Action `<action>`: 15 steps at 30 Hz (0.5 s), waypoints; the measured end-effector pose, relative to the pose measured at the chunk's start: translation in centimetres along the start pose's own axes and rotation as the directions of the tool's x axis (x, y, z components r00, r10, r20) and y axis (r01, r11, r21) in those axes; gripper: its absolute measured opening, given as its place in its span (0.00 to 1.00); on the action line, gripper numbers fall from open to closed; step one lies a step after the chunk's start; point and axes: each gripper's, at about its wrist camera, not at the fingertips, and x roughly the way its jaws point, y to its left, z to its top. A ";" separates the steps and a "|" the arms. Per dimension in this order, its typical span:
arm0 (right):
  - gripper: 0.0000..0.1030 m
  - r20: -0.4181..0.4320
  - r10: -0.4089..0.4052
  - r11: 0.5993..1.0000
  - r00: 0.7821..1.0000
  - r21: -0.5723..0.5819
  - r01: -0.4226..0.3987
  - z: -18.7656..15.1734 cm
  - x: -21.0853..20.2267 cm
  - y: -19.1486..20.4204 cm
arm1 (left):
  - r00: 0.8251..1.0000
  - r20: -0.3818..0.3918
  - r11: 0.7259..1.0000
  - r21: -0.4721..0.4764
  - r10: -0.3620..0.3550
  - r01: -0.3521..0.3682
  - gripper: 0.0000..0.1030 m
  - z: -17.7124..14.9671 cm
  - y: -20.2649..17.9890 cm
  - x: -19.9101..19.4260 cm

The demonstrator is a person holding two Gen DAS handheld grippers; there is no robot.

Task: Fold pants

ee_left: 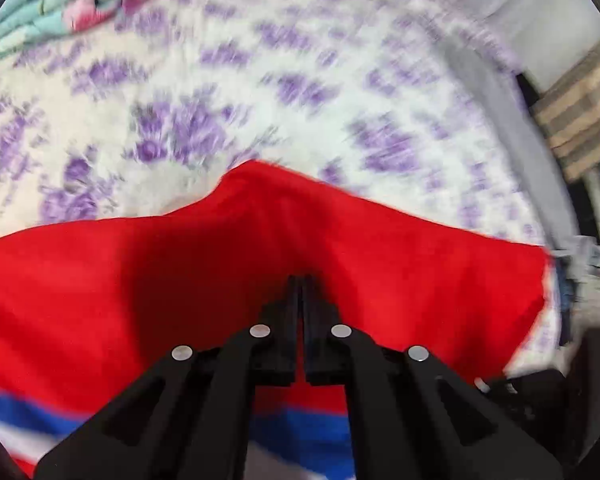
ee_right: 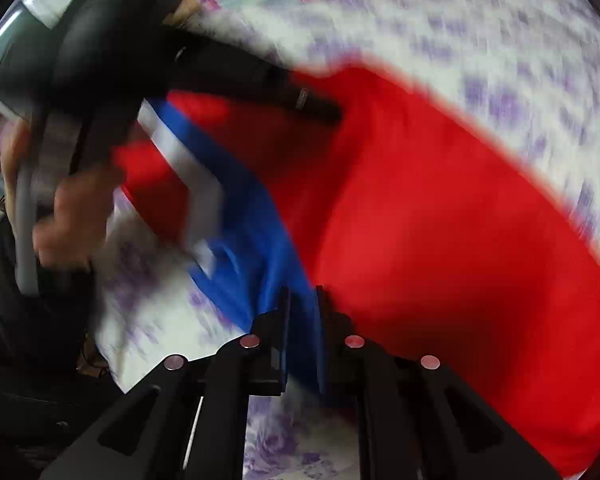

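Bed (ee_left: 260,92) with a white sheet printed in purple flowers fills both views, blurred by motion. Red pants (ee_left: 400,248) with a blue and white stripe band lie spread over it, taking the whole lower half of the left wrist view and running from 10 o'clock to 4 o'clock across the right wrist view (ee_right: 440,220). Stripe band sits at 6 to 8 o'clock in the left view and around centre-left in the right. Crumpled pink and teal blanket (ee_left: 60,4) at 11 o'clock on the bed, well apart from the pants. Striped beige cloth (ee_left: 580,112) at 3 o'clock, off the bed edge. Left gripper (ee_left: 299,280) has its jaws pressed together, pinching a raised ridge of the red fabric; same gripper shows in the right view at 10 o'clock (ee_right: 324,108), tip on the red cloth. Right gripper (ee_right: 302,292) has its jaws nearly together, with the blue stripe fabric between them, pinched. Person's hand (ee_right: 72,216) at 9 o'clock in the right view, blurred.
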 end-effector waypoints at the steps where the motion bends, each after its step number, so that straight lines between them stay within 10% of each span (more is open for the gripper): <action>1: 0.11 0.015 -0.004 1.000 1.000 0.012 0.004 -0.1 -0.1 0.0 | 1.000 0.013 1.000 -0.004 -0.013 0.014 0.01 0.2 0.2 0.3; 7: 0.14 0.087 0.014 0.995 0.996 0.097 -0.022 -0.6 -2.4 -0.1 | 0.999 0.033 1.000 -0.011 -0.011 0.011 0.01 0.2 0.0 -0.2; 12: 0.61 0.270 -0.059 0.962 0.961 0.273 -0.018 -4.5 -9.9 -3.4 | 0.997 0.059 0.997 0.061 -0.044 0.040 0.01 -4.6 -2.1 -3.0; 15: 0.63 0.329 -0.144 0.881 0.933 0.472 -0.030 -8.9 -13.6 -8.1 | 0.998 0.032 0.994 0.099 -0.056 0.053 0.01 -8.3 -3.5 -2.6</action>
